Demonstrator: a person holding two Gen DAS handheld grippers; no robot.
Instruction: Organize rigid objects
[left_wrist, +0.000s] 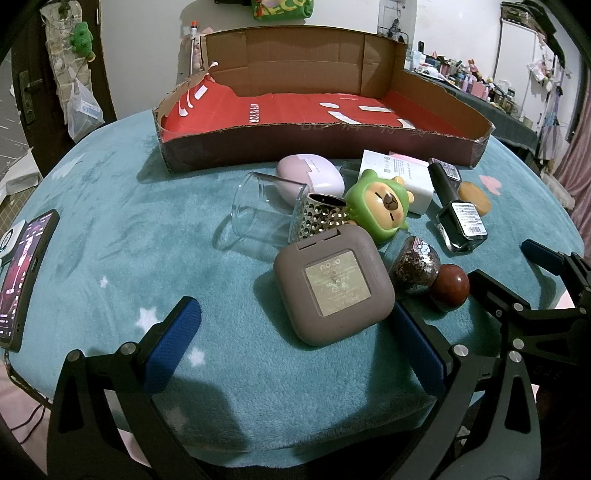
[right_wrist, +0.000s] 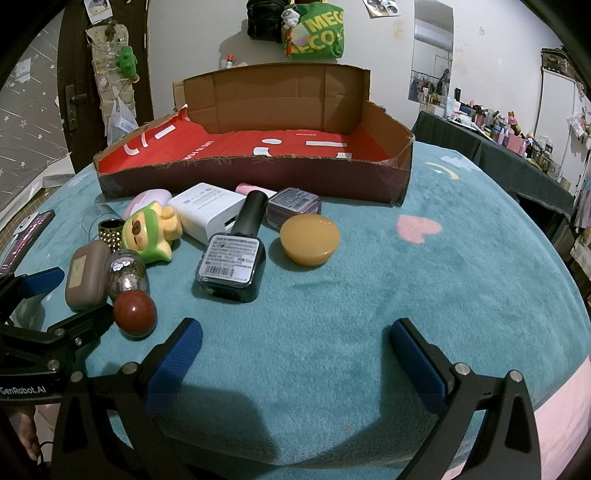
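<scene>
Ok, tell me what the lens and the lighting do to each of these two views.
Left wrist view: fisheye bows the cardboard box front edge, black vignette in the corners, glare streaks on the clear glass cup. Right wrist view: same barrel curve on the teal blanket, the right gripper casting soft dark shadows at the near edge.

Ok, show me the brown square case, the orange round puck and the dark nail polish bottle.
brown square case (left_wrist: 334, 284), left wrist view, on its pale centre label.
orange round puck (right_wrist: 309, 238), right wrist view, on its flat top.
dark nail polish bottle (right_wrist: 232, 263), right wrist view, on the barcode label on its base.
</scene>
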